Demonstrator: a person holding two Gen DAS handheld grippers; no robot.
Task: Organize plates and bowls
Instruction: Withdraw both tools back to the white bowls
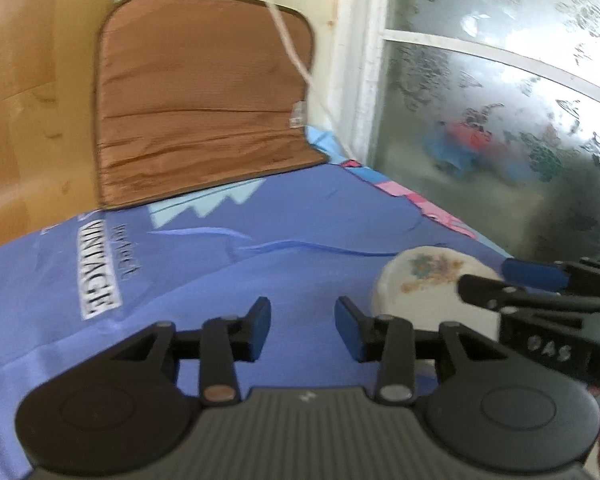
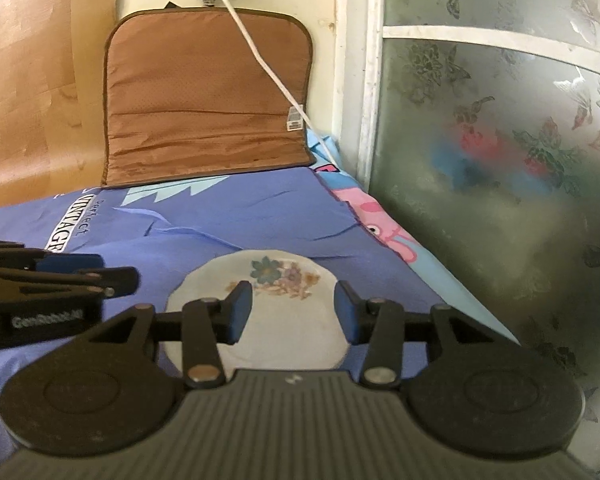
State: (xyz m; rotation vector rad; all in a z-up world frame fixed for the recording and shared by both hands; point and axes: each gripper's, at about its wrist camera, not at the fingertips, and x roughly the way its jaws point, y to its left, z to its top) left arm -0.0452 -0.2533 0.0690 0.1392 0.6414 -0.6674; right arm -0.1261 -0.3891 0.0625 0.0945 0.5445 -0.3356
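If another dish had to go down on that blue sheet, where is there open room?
Bare sheet lies between the floral plate and the brown cushion, and leftward by the VINTAGE print. It is crowded around the plate, where the right gripper hovers open and the left gripper sits beside it.

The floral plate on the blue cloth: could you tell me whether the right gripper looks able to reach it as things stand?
Probably yes: the right gripper hangs open right above the floral plate, with nothing between them.
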